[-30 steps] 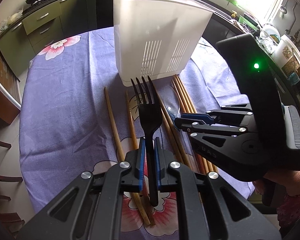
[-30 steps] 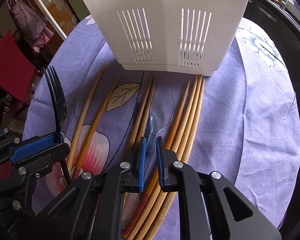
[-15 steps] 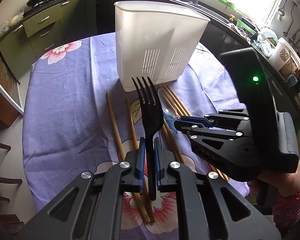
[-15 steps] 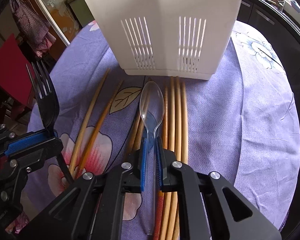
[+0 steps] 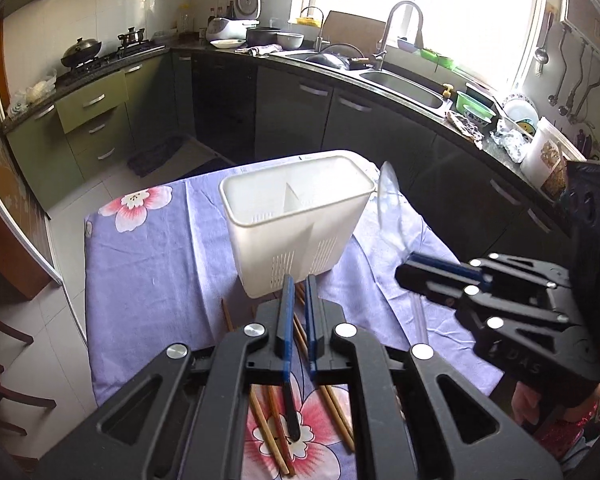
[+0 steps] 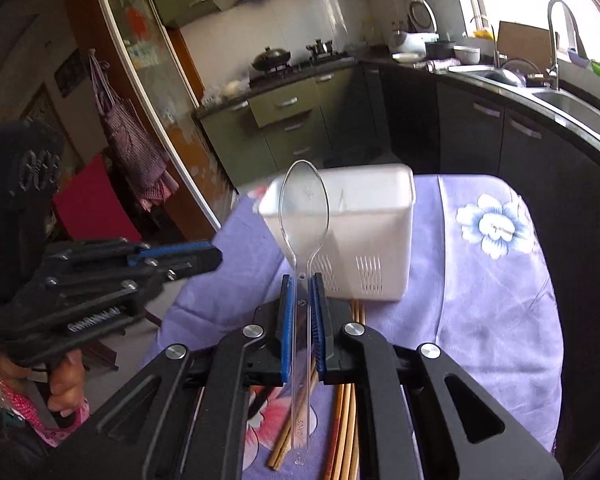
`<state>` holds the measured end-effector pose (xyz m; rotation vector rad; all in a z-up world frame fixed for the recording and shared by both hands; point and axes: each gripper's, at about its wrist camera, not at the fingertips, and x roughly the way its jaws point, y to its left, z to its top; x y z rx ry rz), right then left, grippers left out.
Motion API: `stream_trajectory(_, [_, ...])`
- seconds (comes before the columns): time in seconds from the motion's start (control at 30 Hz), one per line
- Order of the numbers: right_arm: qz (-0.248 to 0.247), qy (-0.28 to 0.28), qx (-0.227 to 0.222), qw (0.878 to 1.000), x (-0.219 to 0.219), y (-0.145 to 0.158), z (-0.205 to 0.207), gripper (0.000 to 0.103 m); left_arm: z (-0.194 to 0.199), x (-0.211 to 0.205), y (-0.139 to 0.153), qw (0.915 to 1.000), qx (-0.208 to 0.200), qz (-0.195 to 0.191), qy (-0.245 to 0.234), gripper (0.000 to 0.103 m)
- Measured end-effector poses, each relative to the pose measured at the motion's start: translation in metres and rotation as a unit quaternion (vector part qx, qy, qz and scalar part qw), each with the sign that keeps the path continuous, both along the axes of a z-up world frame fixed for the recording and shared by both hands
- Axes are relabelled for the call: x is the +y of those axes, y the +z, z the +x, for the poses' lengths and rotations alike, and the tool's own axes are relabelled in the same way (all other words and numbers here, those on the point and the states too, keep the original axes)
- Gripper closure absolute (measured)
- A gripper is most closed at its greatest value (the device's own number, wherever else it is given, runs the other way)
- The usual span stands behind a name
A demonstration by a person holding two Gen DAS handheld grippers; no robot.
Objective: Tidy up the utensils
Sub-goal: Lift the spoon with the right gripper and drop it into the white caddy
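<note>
A: Status, R gripper [image 6: 301, 280]?
B: Jaws clamped on clear plastic spoon [image 6: 305, 216] at its handle. Bowl end up, tilted a bit left, seen in front of the white caddy [image 6: 364, 232]. Handle tail hangs below the pads.

A: L gripper [image 5: 297, 284]?
B: Jaws nearly together. A black handle [image 5: 290, 412] shows below and between the fingers, lower end over the flower print. Looks gripped, but the pad contact isn't visible from the wrist cam, so can't confirm. Tines not visible.

A: Caddy?
B: Upright on the purple floral tablecloth [image 5: 148, 280], towards its far end. Two compartments, divider across the middle; slotted vents low on the side. Interior appears bare as far as visible.

A: Other utensils?
B: Wooden chopsticks [image 5: 268, 432] flat on the cloth, near side of caddy, under both grippers. More visible in R cam, lying lengthwise, tips near the caddy base.

A: Grippers relative to each other?
B: Side by side, apart, both above the table, near side of caddy.
</note>
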<state>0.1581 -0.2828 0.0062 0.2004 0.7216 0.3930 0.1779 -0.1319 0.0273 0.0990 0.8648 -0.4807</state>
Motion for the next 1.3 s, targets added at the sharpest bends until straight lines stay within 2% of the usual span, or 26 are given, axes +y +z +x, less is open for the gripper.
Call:
stream_trajectory(0.2, [0.030,-0.036,-0.092,0.995,-0.018,0.057,0.036,0.093,0.017,-0.011,0.013,0.9998,-0.013,-0.001,0.017,0.097])
stream_trajectory(0.27, [0.018,-0.060,-0.132,0.989,-0.023,0.074,0.053,0.093,0.016,-0.014,0.014,0.9997,-0.018,0.005,0.016,0.097])
stream_trajectory(0.33, [-0.001,-0.086,-0.165,0.983,-0.023,0.080,0.073,0.093,0.012,-0.015,0.009,0.9996,-0.019,0.018,0.013,0.097])
stream_trajectory(0.4, [-0.009,-0.102,-0.176,0.979,-0.023,0.076,0.098,0.093,0.008,-0.012,0.000,0.9993,-0.013,0.031,0.014,0.097])
stream_trajectory(0.57, [-0.008,-0.102,-0.156,0.982,-0.024,0.044,0.145,0.093,-0.001,0.004,-0.025,0.9985,0.020,0.046,0.020,0.097])
stream_trajectory(0.8, [-0.039,-0.097,-0.162,0.981,-0.014,-0.006,0.129,0.093,-0.030,0.016,-0.048,0.9981,0.054,0.030,0.001,0.097])
stream_trajectory(0.83, [-0.042,-0.093,-0.160,0.982,-0.014,-0.009,0.128,0.092,-0.035,0.016,-0.048,0.9981,0.055,0.029,-0.003,0.097])
stream_trajectory(0.87, [-0.041,-0.088,-0.156,0.983,-0.013,-0.012,0.129,0.086,-0.041,0.016,-0.048,0.9980,0.056,0.029,-0.007,0.097])
stream_trajectory(0.9, [-0.040,-0.087,-0.155,0.983,-0.014,-0.013,0.129,0.084,-0.045,0.015,-0.048,0.9979,0.057,0.029,-0.010,0.097])
stream_trajectory(1.03, [-0.021,-0.098,-0.168,0.981,-0.019,-0.004,0.109,0.084,-0.050,0.011,-0.049,0.9974,0.059,0.038,-0.016,0.097])
stream_trajectory(1.1, [-0.009,-0.097,-0.174,0.980,-0.022,0.004,0.092,0.081,-0.047,0.011,-0.051,0.9971,0.062,0.043,-0.011,0.097])
stream_trajectory(1.17, [-0.011,-0.082,-0.155,0.984,-0.019,0.008,0.078,0.080,-0.044,0.011,-0.054,0.9968,0.067,0.044,-0.006,0.097])
stream_trajectory(1.3, [-0.029,-0.028,-0.073,0.997,-0.003,-0.004,0.062,0.081,-0.039,0.011,-0.060,0.9961,0.075,0.047,0.000,0.097])
